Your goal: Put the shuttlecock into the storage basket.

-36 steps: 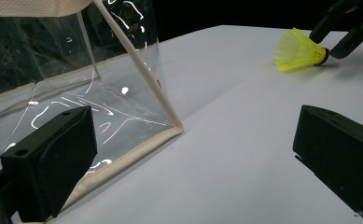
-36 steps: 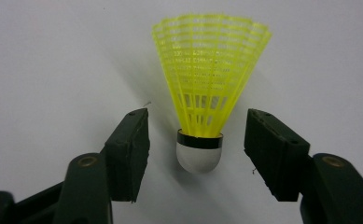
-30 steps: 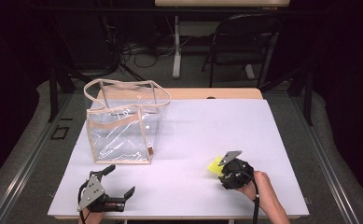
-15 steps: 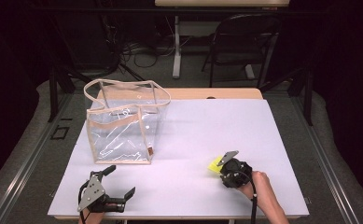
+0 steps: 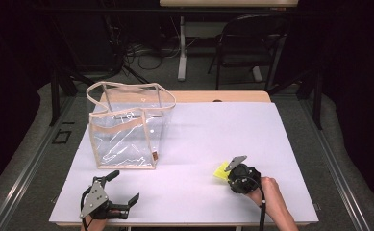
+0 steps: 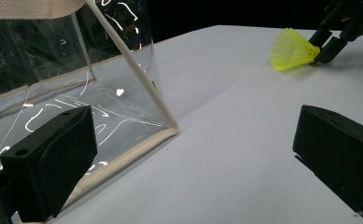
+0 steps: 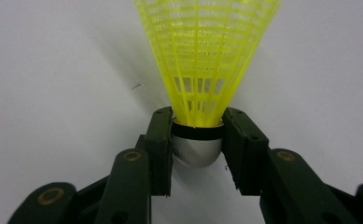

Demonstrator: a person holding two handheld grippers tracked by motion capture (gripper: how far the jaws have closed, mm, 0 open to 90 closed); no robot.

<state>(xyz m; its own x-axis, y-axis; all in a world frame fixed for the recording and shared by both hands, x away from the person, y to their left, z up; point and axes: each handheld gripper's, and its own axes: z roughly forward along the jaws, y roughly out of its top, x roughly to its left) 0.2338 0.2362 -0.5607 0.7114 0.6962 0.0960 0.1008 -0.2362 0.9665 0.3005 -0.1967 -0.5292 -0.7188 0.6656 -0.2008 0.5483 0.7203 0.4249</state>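
Shuttlecock (image 7: 202,60): yellow mesh skirt, white rounded cork, black band. Right gripper (image 7: 197,144) jaws have just closed, clamping the cork. Left gripper (image 5: 108,199) jaws spread, empty.

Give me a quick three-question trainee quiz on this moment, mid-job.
1. True or false: the right gripper has its jaws shut on the cork of the yellow shuttlecock.
2. The left gripper is: A) holding the bag, B) open and holding nothing, C) holding the shuttlecock.
3. What stands on the table ahead of the left gripper?

Key: 1 true; 2 B; 3 the clear bag with beige trim.
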